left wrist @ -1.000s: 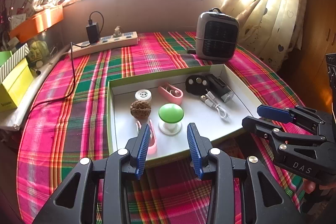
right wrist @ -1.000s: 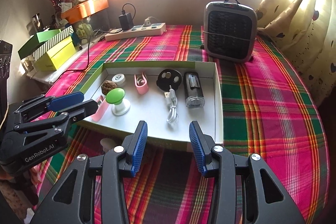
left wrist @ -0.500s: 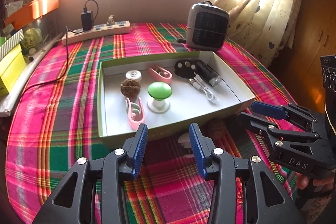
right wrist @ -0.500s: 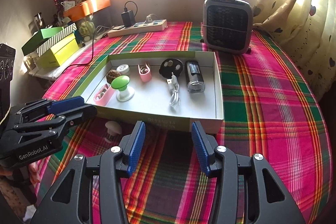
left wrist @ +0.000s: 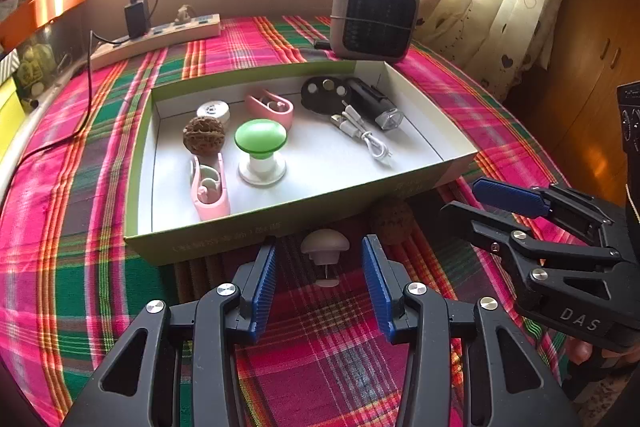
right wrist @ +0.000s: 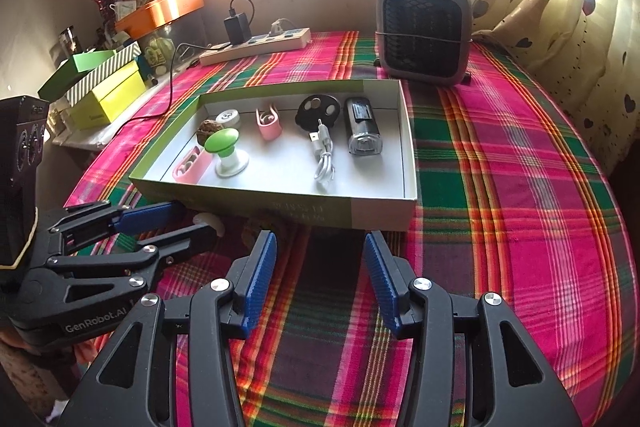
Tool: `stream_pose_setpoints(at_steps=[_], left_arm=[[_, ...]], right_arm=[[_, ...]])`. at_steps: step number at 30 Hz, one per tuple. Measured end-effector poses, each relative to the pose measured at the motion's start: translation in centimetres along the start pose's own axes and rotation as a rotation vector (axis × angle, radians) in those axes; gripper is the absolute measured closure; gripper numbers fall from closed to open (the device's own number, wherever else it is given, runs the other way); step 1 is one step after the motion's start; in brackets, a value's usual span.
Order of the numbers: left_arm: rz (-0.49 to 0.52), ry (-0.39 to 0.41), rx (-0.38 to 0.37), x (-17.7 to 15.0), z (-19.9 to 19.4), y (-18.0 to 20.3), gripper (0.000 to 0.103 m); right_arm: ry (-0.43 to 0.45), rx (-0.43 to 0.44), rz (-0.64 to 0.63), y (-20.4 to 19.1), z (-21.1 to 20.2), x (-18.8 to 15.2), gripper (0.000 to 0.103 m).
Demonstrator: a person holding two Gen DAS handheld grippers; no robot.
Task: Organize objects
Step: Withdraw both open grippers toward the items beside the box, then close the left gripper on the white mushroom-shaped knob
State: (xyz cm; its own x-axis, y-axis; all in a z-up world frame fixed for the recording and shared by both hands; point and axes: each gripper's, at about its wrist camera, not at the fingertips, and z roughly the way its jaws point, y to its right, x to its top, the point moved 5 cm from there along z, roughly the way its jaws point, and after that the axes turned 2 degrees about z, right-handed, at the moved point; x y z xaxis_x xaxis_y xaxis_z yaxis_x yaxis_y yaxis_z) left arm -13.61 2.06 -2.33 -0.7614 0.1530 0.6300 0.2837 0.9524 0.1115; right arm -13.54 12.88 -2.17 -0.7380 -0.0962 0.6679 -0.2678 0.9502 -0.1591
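A shallow green-sided box (left wrist: 208,247) (right wrist: 380,215) on the plaid cloth holds a walnut (left wrist: 203,136), a green mushroom-shaped piece (left wrist: 261,138), two pink holders (left wrist: 210,189), a white disc, a black disc, a white cable (left wrist: 362,135) and a dark flashlight (right wrist: 362,125). Outside the box's near wall lie a white mushroom-shaped piece (left wrist: 324,253) and a second walnut (left wrist: 391,221). My left gripper (left wrist: 318,283) is open, with the white piece between its fingertips. My right gripper (right wrist: 318,279) is open and empty, just right of the left.
A grey heater (right wrist: 424,33) stands behind the box. A power strip (right wrist: 256,45) with a charger and cable lies at the back left. Green and yellow boxes (right wrist: 104,83) and an orange tray (right wrist: 160,11) sit on the left ledge. A curtain hangs at the right.
Both grippers have drawn back from the box toward the table's near side. The white mushroom piece and the second walnut came into view in front of the box.
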Motion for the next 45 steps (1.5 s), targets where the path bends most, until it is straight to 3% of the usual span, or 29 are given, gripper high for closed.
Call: stream_pose_setpoints(at_steps=[15,21,45], left_arm=[[0.004,-0.009,0.032,0.0,1.0,-0.2,0.064],[-0.007,-0.004,0.031,0.0,1.0,-0.5,0.080],[-0.062,0.020,0.023,-1.7,-0.7,-3.0,0.080]], right_arm=[[-0.021,0.000,0.008,0.0,0.5,-0.5,0.055],[-0.027,-0.005,0.000,-0.4,0.5,-0.6,0.055],[-0.064,-0.017,-0.016,-3.5,2.7,-0.8,0.055]])
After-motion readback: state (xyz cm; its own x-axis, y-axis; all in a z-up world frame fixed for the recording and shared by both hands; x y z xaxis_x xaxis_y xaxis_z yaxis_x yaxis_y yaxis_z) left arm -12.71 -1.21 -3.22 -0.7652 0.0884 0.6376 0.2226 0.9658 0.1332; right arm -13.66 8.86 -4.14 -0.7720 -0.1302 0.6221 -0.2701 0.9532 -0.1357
